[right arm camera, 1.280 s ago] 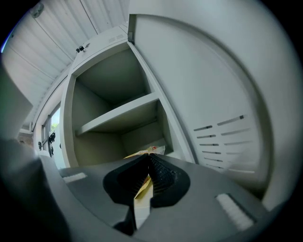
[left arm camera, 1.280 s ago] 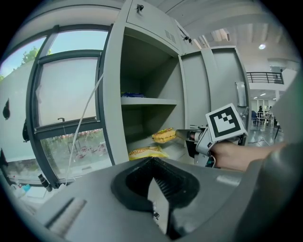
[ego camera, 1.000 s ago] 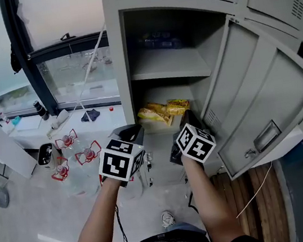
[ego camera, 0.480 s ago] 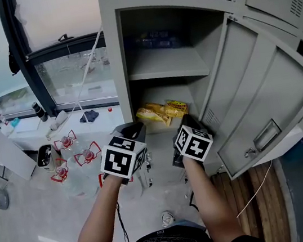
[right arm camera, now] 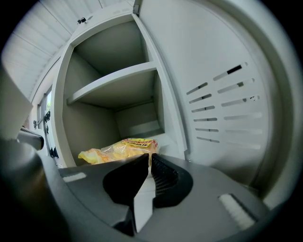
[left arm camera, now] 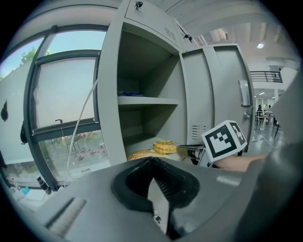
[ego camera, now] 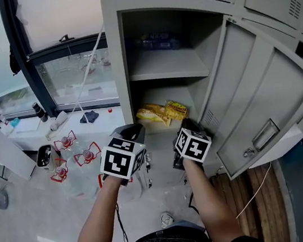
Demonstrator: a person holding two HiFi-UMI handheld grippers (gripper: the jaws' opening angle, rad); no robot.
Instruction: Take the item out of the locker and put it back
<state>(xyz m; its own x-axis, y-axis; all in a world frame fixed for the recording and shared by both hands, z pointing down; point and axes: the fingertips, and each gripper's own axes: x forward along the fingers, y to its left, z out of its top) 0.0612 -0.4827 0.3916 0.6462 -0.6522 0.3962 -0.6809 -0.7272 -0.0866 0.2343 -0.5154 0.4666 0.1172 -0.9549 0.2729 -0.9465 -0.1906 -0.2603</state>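
A grey locker (ego camera: 120,65) stands open, its door (ego camera: 261,94) swung out to the right. On the lower shelf lies a yellow snack bag (ego camera: 161,113), which also shows as the bag (left arm camera: 163,146) in the left gripper view and the bag (right arm camera: 118,150) in the right gripper view. A dark blue packet (ego camera: 156,40) sits on the upper shelf. My left gripper (ego camera: 133,130) hangs shut and empty just outside the locker's lower left. My right gripper (ego camera: 189,124) is shut and empty in front of the lower shelf, short of the bag. The jaws meet in both gripper views, left gripper (left arm camera: 152,163) and right gripper (right arm camera: 149,158).
The open door hems in the right side. Bottles in red holders (ego camera: 66,142) and a small black bin (ego camera: 44,155) stand on the pale floor at left, under a window (ego camera: 75,72). A white cord (ego camera: 89,70) slants past the locker's left edge. Wooden flooring (ego camera: 260,197) lies at lower right.
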